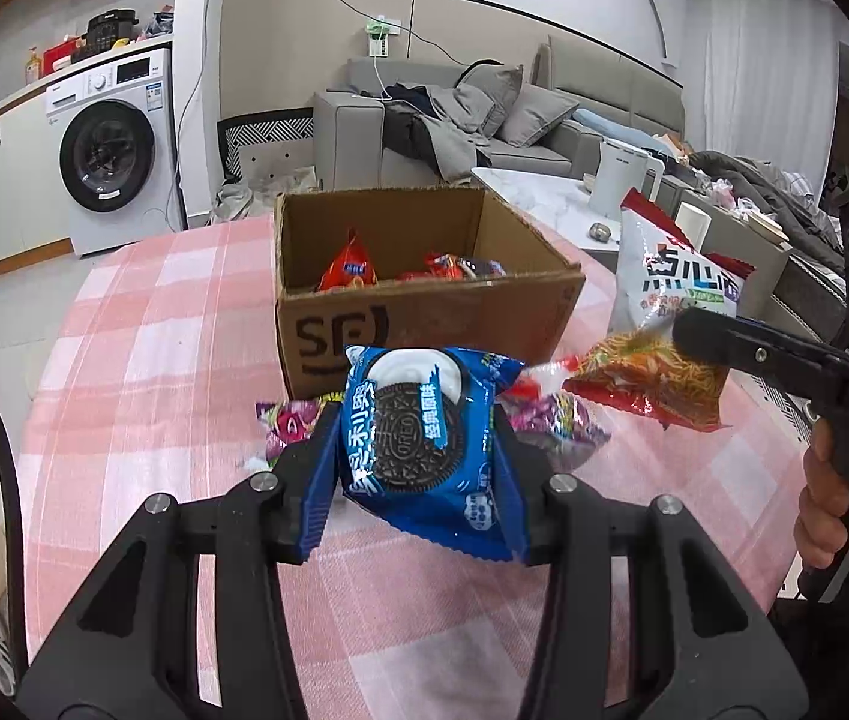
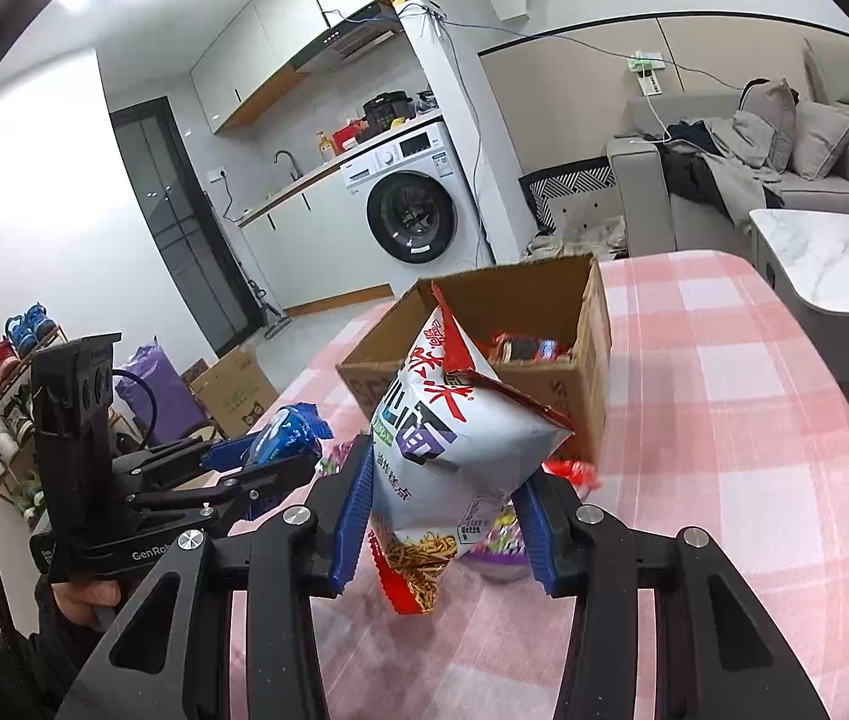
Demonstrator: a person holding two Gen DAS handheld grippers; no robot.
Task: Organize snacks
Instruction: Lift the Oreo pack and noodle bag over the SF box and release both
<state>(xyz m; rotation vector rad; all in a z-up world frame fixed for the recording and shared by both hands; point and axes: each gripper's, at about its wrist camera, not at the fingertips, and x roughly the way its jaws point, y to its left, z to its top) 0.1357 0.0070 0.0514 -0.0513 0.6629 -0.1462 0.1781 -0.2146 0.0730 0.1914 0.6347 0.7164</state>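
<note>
Left gripper [image 1: 418,450] is clamped on the blue Oreo pack [image 1: 424,444], blue pads pressing both sides of it. Pack is off the surface [image 1: 142,324], held in front of the near wall of the cardboard box [image 1: 418,324], cookie print facing my left camera.

Right gripper [image 2: 442,516] is closed on the white-and-red noodle snack bag [image 2: 454,438], pinched around its lower half. Bag stands roughly upright, tilted a bit, top corner up against the box opening in the right view. In the left view the same bag [image 1: 664,300] hangs just right of the box, above the cloth, with my right hand [image 1: 838,498] on the handle below it.

Box sits open toward the far edge of the surface, which is covered by a pink checked cloth. Inside: several red snack packets [image 1: 352,270], more along the right side [image 2: 526,348]. Can't read their labels.

Loose on the surface, just in front of the box's near wall: purple wrapped packets [image 1: 550,420], partly hidden behind the Oreo pack, and a small red wrapper [image 2: 568,471] by the box's near corner.

Both held items are apart from each other, Oreo pack to the left, noodle bag to the right. Neither is inside the box.
</note>
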